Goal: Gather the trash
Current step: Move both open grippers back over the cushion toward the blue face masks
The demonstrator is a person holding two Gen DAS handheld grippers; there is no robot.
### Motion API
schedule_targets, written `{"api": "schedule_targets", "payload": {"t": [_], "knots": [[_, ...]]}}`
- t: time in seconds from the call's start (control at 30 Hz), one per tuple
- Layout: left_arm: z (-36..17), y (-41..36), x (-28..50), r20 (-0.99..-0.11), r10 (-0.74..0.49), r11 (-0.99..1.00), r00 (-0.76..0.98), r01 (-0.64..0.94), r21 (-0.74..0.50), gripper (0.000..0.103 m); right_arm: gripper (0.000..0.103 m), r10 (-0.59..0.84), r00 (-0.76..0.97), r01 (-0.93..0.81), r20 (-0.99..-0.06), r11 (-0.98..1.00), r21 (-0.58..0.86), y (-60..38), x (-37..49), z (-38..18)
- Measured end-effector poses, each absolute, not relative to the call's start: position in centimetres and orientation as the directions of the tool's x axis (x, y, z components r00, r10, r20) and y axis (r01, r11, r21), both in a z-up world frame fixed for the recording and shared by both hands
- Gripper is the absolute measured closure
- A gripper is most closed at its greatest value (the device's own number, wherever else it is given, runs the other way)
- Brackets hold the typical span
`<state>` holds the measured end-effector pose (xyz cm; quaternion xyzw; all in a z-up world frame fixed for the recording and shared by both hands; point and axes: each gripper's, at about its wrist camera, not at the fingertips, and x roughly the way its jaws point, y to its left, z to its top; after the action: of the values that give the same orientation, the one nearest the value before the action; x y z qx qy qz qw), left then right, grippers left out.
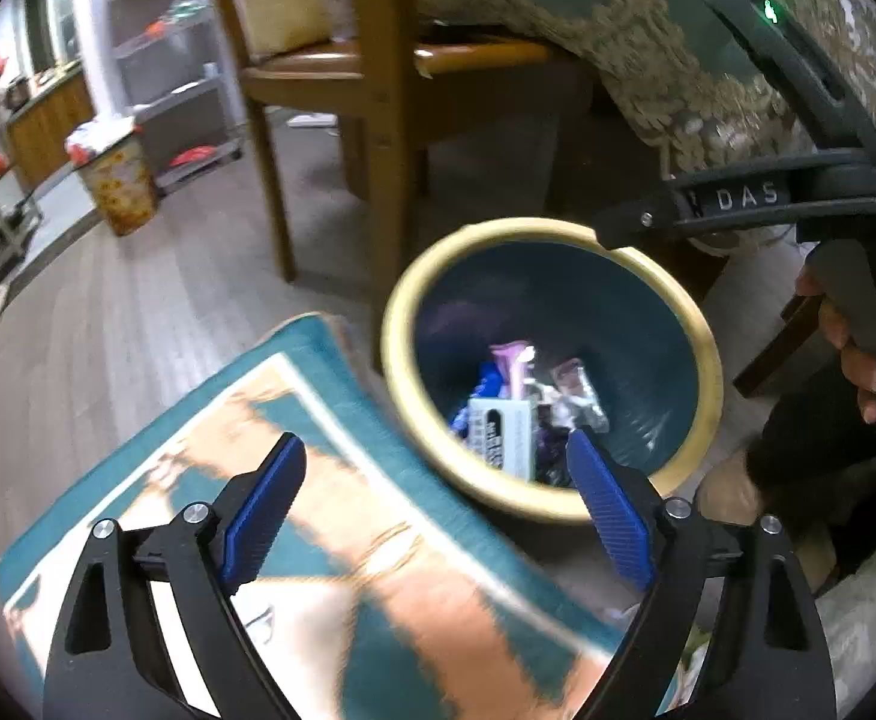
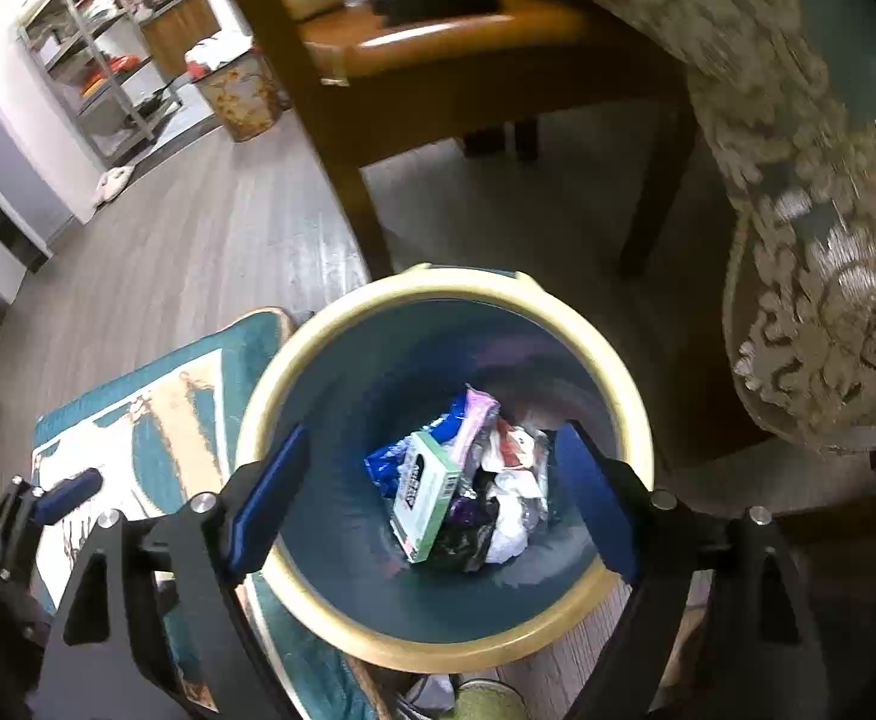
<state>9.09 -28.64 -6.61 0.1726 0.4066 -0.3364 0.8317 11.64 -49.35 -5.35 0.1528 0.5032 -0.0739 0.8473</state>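
Left gripper (image 1: 435, 462) is spread wide with nothing between the pads, held off to the rug (image 1: 294, 540) side of the bin (image 1: 405, 384), only its right pad overlapping the rim; likely parked clear after a drop. Right gripper (image 2: 429, 456) is likewise spread and empty, centred directly over the bin mouth (image 2: 270, 420), presumably so anything released falls inside. Trash pile (image 2: 462, 480) is seen at the bin bottom, below and between the right pads: green-edged box (image 2: 426, 492), wrappers. Only the left view shows the hand (image 1: 858, 354) on the right gripper's handle; only the right view shows the pile unobstructed
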Motion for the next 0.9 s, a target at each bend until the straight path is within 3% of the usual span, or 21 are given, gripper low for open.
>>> {"api": "schedule_targets", "payload": {"t": [0.13,0.47,0.7,0.9], "knots": [[-5.0,-24.5,8.6,-0.788,-0.392,0.750,0.475,0.661,0.026,0.013,0.011,0.027,0.501,0.232,-0.865,0.959,0.164,-46.7,11.6,-4.5],[-3.6,-12.4,6.3,-0.800,-0.248,0.853,0.546,0.514,0.086,0.012,0.011,0.103,0.495,0.060,-0.863,0.986,0.153,-37.3,10.9,-4.1],[-3.8,-3.9,4.8,-0.818,-0.156,0.926,0.553,0.371,0.075,0.012,0.011,0.212,0.467,-0.039,-0.858,0.975,0.220,-30.2,9.3,-4.4],[-4.4,2.1,3.3,-0.834,-0.093,0.963,0.543,0.261,0.062,0.012,0.011,0.234,0.423,-0.152,-0.875,0.971,0.186,-23.7,6.3,-5.7]]}}
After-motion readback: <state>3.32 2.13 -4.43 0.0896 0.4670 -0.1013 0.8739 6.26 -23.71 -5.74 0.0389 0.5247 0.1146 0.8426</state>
